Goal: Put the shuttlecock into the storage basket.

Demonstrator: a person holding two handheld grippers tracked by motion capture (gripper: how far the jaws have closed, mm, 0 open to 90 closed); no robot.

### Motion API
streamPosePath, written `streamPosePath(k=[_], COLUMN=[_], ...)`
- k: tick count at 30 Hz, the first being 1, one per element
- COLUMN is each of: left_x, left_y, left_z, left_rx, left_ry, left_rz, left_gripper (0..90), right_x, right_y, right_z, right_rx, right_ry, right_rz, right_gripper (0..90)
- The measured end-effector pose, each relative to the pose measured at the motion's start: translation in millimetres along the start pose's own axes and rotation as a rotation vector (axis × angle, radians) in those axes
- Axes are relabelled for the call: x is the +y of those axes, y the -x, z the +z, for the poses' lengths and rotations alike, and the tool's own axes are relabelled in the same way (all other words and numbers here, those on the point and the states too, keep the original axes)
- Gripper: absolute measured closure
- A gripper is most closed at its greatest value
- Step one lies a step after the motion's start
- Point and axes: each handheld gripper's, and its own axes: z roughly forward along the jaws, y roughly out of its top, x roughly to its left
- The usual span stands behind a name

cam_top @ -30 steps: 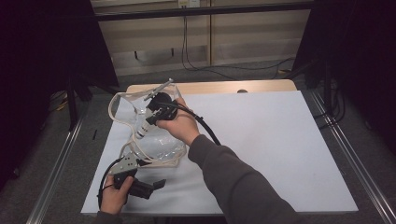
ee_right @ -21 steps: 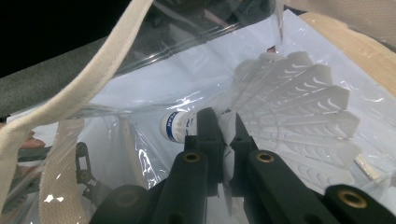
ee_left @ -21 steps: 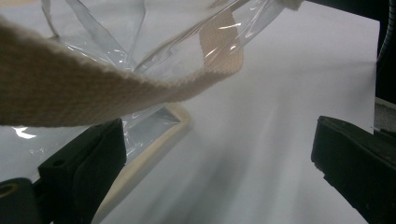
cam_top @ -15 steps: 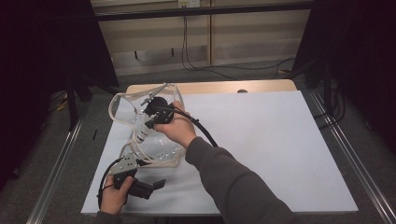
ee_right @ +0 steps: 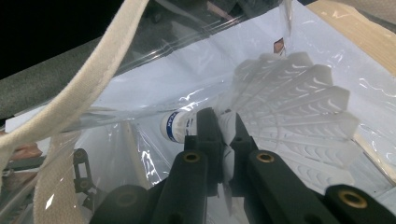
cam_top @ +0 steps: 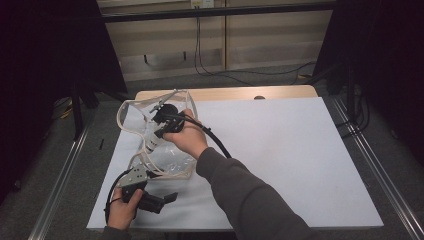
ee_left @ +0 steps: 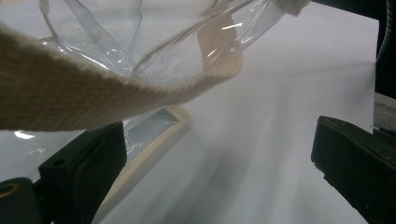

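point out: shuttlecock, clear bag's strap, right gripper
shuttlecock [ee_right: 299,107], right gripper view, on the white feather skirt.
clear bag's strap [ee_left: 70,93], left gripper view, on the beige webbing.
right gripper [ee_right: 223,135], right gripper view, between its tips, shut on the shuttlecock.

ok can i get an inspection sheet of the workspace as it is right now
surface: white board on a wooden table, bare on its right part
job's things: clear plastic bag with beige webbing straps at the board's left; white shuttlecock inside the bag's mouth
clutter: nothing seen
grippers: right gripper shut on the shuttlecock just behind its cork; left gripper with jaws wide apart, a strap lying across its near jaw, whether it bears the strap cannot be told
cables: black cable trails from the right gripper; another loops from the left; wires hang on the back wall
surroundings: metal rails beside the table, grey floor, dark curtains
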Motion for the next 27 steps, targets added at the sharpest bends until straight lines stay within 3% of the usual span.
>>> streamPosePath(k=[12, 27], left_x=[0.2, -0.1], left_y=[0.6, 0.4], left_z=[-0.3, -1.8], left_rx=[0.001, 0.006], left_ry=[0.005, 0.003], left_rz=[-0.003, 0.000], left_gripper=[3.2, 3.2], right_x=[7.5, 1.1], right_y=[-6.8, -10.1], right_z=[-5.1, 18.7], right_rx=[0.005, 0.026], right_ry=[0.015, -0.009], right_rz=[-0.007, 0.029], right_gripper=[88.7, 88.4])
